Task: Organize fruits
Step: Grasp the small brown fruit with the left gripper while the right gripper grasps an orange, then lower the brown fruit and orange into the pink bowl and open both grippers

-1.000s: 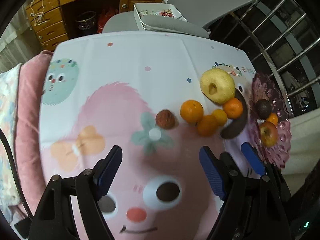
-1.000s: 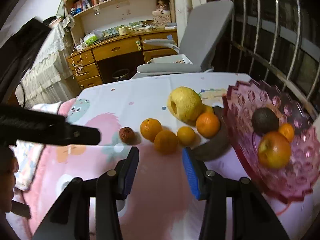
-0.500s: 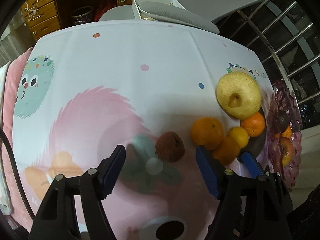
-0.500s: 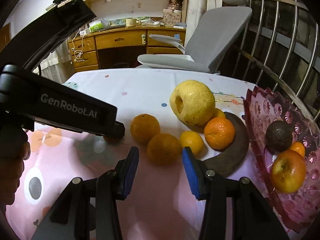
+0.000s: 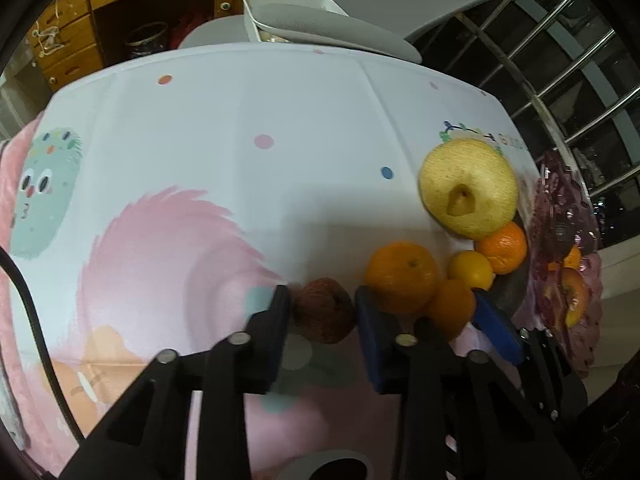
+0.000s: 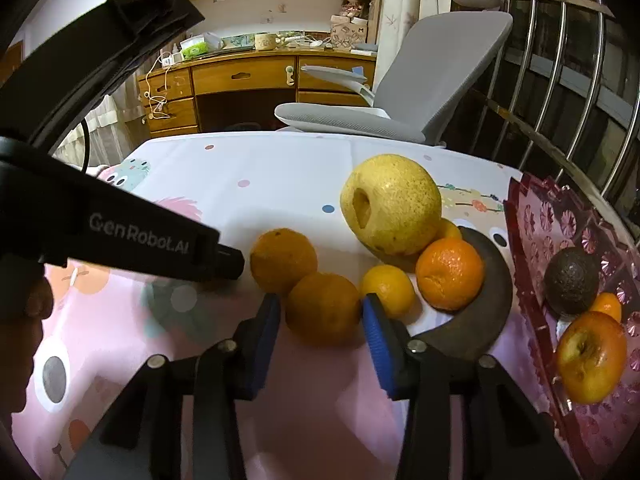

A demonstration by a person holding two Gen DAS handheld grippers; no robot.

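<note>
On the cartoon tablecloth (image 5: pixel 240 140), my left gripper (image 5: pixel 322 306) is shut on a small wrinkled brown fruit (image 5: pixel 324 314). My right gripper (image 6: pixel 322 312) straddles an orange (image 6: pixel 324 308); its jaws are closing and both blue pads touch the orange. Just behind sit another orange (image 6: pixel 284 260), a small yellow citrus (image 6: pixel 388 290), a bright orange (image 6: pixel 450 272), a big yellow pear (image 6: pixel 392 208) and a dark curved banana (image 6: pixel 484 304). A pink glass dish (image 6: pixel 560 216) at the right holds an avocado (image 6: pixel 572 280), an apple (image 6: pixel 592 356) and a small orange (image 6: pixel 610 306).
The left gripper's black body (image 6: pixel 140 236) crosses the right wrist view just left of the fruit cluster. A grey office chair (image 6: pixel 400 120) and a wooden desk (image 6: pixel 240 76) stand beyond the table's far edge. Metal railing (image 6: pixel 560 60) runs behind the dish.
The left gripper came down over the brown fruit and closed on it. The right gripper sank around the near orange and its jaws narrowed onto it.
</note>
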